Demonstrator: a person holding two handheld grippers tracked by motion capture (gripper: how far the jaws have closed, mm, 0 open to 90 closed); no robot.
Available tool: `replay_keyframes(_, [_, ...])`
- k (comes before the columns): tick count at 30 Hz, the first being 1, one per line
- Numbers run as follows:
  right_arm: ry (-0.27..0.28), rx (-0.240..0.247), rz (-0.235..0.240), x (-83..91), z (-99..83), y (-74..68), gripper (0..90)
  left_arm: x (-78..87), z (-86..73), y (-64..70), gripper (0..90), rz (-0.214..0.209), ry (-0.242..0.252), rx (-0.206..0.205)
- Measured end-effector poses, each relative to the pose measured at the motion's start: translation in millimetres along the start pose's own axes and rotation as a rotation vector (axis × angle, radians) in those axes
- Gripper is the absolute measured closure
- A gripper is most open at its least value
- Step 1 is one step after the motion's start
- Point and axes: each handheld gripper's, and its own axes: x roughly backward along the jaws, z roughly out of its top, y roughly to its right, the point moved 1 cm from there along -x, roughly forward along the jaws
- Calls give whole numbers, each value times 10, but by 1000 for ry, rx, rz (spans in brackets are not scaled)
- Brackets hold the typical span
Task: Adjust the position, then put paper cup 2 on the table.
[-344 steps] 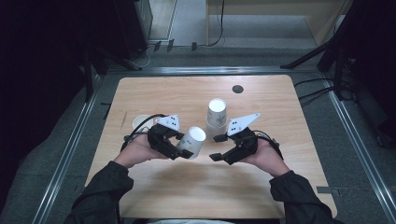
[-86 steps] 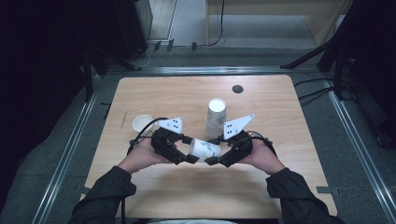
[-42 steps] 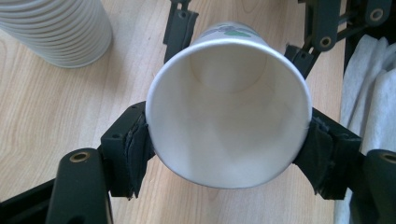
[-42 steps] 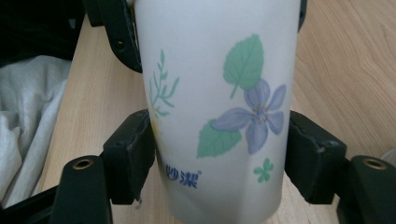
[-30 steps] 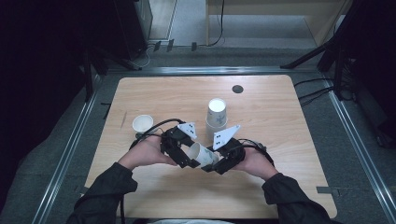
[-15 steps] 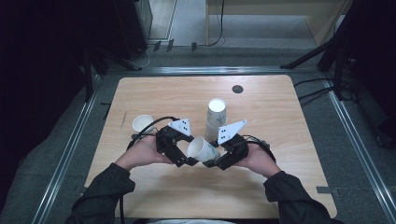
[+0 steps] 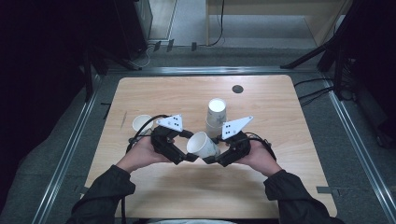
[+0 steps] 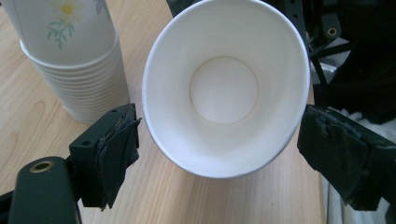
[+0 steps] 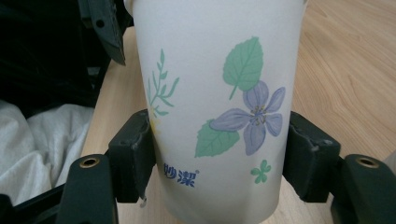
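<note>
Between the two tools, above the near middle of the light wooden counter, a white paper cup with a printed flower pattern is held on its side, clear of the surface. The right tool is clamped on it: the right gripper view shows both black padded jaws pressed against the cup wall, low on the body, beside a blue flower, green leaves and small blue lettering. The left tool is spread apart: the left gripper view shows its pads standing off from the cup rim on either side, with the open mouth and white inner base facing that camera.

The print on the held cup is legible in the right gripper view; the high view shows it as a plain white shape. The left gripper view also resolves the stacked rims of a tall inverted stack of matching paper cups, which the high view shows as one white column just beyond the tools.

Count: two tools, one held cup, one cup stack, one single upright white paper cup near the left hand, and one small dark round disc at the far counter edge.
</note>
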Motion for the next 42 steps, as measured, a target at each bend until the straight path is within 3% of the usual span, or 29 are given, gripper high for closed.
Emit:
replay_keyframes(6, [35, -6, 18, 14, 9, -1, 341, -51, 19, 25, 131, -8, 59, 7])
replay_keyframes(15, [44, -18, 36, -15, 5, -14, 341, -72, -3, 8, 156, -19, 117, 30])
replay_keyframes(18, [37, -18, 40, -33, 2, -16, 341, -69, -25, -27, 212, -66, 141, 50])
replay_keyframes(28, [1, -33, 52, -71, -12, -13, 306, -81, -42, -22, 275, -49, 104, 23])
replay_keyframes(31, [-29, -4, 0, -99, -23, -38, 255, -55, -54, -37, 276, -39, 100, 27])
replay_keyframes(35, [-43, -30, -35, -108, -30, -18, 238, -4, -65, -61, 280, -27, 104, 32])
replay_keyframes(42, [-64, -35, -78, -60, -73, 2, 237, 83, -79, -130, 281, -12, 100, 48])
